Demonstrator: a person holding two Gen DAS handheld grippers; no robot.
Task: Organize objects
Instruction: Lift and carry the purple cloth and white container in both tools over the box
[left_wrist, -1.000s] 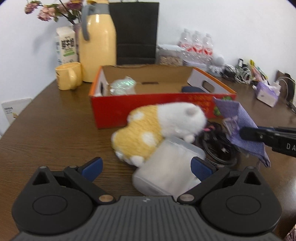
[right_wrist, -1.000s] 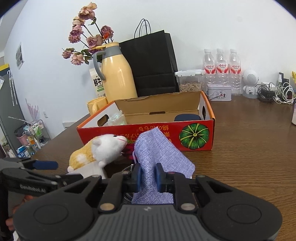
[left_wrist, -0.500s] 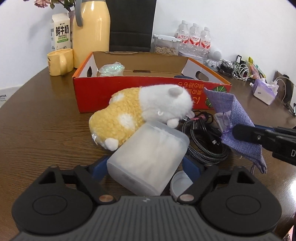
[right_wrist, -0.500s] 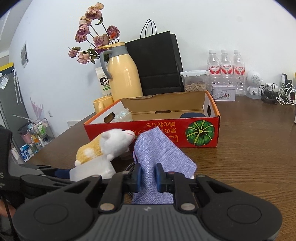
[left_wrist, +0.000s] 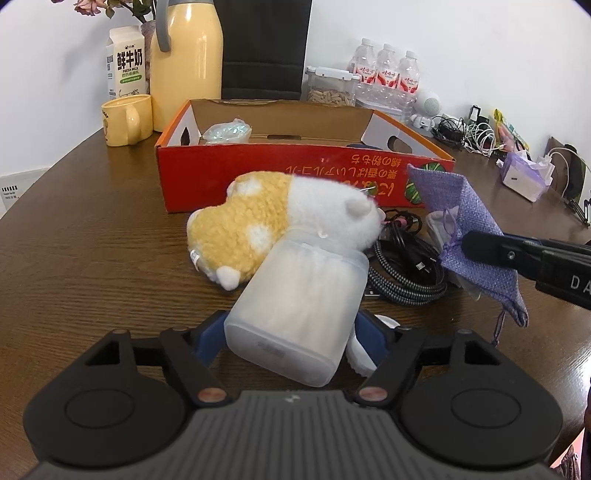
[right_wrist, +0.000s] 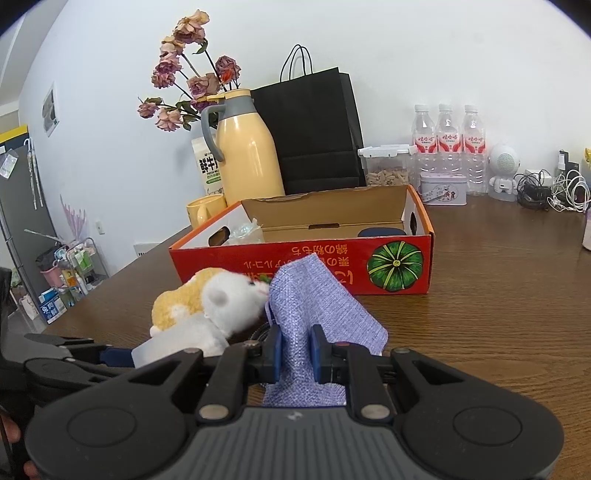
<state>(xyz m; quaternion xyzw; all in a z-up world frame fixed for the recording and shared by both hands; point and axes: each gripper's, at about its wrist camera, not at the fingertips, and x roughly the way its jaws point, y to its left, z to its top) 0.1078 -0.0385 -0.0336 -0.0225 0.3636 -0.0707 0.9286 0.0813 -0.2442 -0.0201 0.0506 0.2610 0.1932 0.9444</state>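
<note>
Where brown table (left_wrist: 92, 236) meets white wall (cluttered), left gripper (left_wrist: 291, 336) closing around frosted box (left_wrist: 299, 317), right gripper (right_wrist: 296, 352) clamping purple pouch (right_wrist: 314, 306).

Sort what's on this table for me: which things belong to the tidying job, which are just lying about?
In the job:
frosted container, between the left tool pads
purple pouch, gripped by the right tool
plush hamster
coiled cables
red box

Lying about:
yellow flask
mug
milk carton
water bottles
black bag
</note>
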